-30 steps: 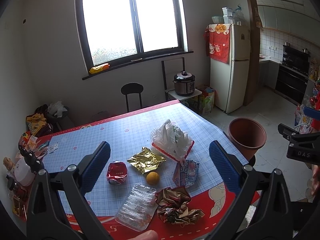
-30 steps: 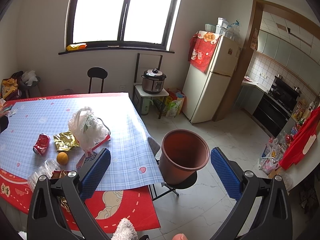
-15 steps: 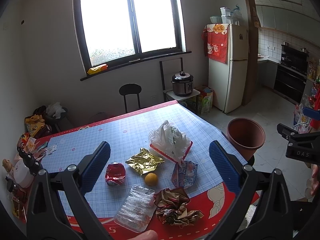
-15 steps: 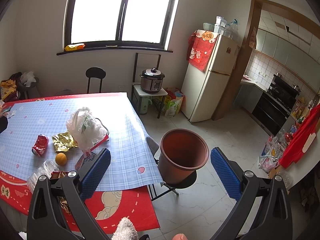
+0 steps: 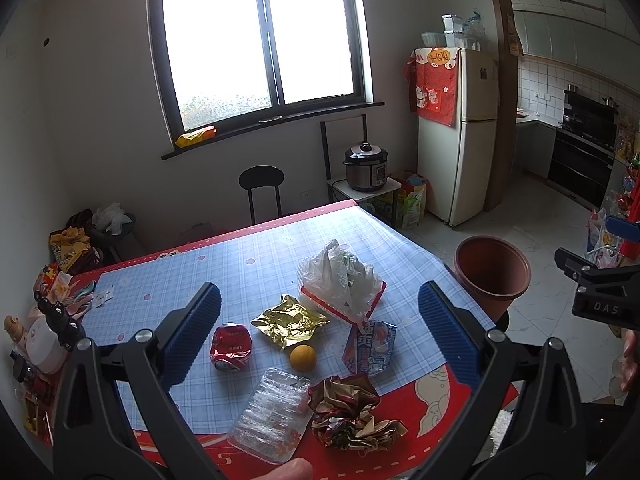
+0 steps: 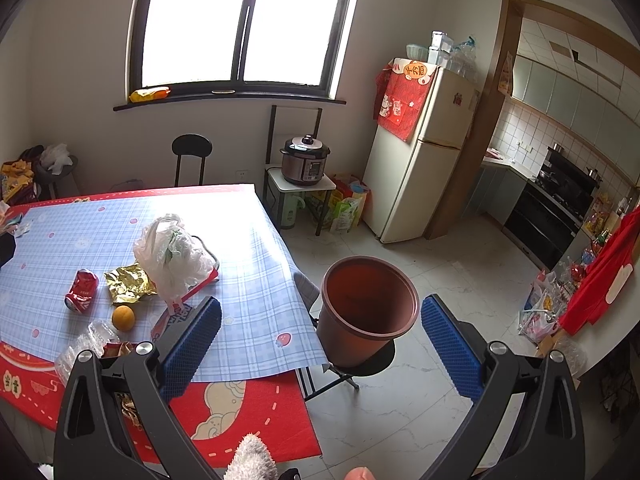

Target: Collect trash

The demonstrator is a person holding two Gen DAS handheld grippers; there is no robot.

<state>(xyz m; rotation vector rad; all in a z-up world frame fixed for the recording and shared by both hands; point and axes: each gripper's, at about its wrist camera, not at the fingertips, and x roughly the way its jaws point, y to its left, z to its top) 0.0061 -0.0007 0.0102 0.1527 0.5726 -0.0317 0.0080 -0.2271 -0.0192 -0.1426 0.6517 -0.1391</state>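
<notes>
Trash lies on the blue checked tablecloth (image 5: 256,264): a crushed red can (image 5: 231,346), a gold foil wrapper (image 5: 289,320), an orange (image 5: 303,357), a clear plastic tray (image 5: 272,414), a crumpled brown-red wrapper (image 5: 348,412), a blue snack packet (image 5: 370,346) and a white plastic bag (image 5: 340,278) on a red-edged box. A brown bucket (image 6: 366,308) stands on a stool beside the table. My left gripper (image 5: 320,336) hangs open above the trash, holding nothing. My right gripper (image 6: 320,344) is open in front of the bucket, empty.
Bottles and packets crowd the table's left edge (image 5: 44,332). A black chair (image 5: 262,188), a pressure cooker (image 5: 366,166) on a small stand and a fridge (image 5: 458,132) stand behind the table. Bags (image 6: 548,308) lie on the tiled floor at right.
Both views have drifted only slightly; the table items sit a little lower and left in frame. Both grippers stay open and empty.
</notes>
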